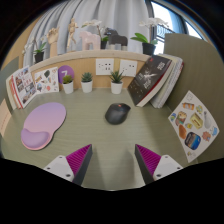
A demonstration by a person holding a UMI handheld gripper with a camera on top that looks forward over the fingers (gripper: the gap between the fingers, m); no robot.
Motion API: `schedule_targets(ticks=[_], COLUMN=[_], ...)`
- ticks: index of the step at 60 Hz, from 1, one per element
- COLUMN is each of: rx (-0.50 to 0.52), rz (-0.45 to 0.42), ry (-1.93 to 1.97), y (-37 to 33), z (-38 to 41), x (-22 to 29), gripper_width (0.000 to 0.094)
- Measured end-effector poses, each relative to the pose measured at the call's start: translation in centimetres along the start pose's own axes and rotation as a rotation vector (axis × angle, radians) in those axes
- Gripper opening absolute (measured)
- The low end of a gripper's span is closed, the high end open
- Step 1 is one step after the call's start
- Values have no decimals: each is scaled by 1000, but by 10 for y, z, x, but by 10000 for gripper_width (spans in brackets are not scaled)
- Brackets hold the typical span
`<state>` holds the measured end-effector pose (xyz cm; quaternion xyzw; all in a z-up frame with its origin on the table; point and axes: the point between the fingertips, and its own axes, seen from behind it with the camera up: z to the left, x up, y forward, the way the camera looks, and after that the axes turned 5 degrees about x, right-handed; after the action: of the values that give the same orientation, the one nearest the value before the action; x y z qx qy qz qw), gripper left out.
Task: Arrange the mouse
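A dark grey mouse [118, 112] lies on the greenish desk top [110, 140], beyond my fingers and a little right of their midline. A lilac mouse mat with a wrist rest [43, 128] lies to the mouse's left, apart from it. My gripper [112, 160] is open and empty, its two magenta pads [78, 158] spread wide over bare desk, well short of the mouse.
Two small potted plants [87, 82] stand behind the mouse beside a purple object [66, 75]. Leaning books [153, 78] stand at the right, a sticker sheet [195, 122] lies beside them, papers [28, 84] at the left. A shelf with figurines [95, 42] runs along the back.
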<state>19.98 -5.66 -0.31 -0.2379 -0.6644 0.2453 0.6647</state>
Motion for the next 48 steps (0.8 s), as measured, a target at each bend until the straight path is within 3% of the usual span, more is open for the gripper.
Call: schedule_targets(ticks=[25, 48], rx=[73, 154], rz=[16, 6], ry=[-14, -72], y=[110, 141], z=[-1, 22], x=[83, 107], gripper_width=[836, 584])
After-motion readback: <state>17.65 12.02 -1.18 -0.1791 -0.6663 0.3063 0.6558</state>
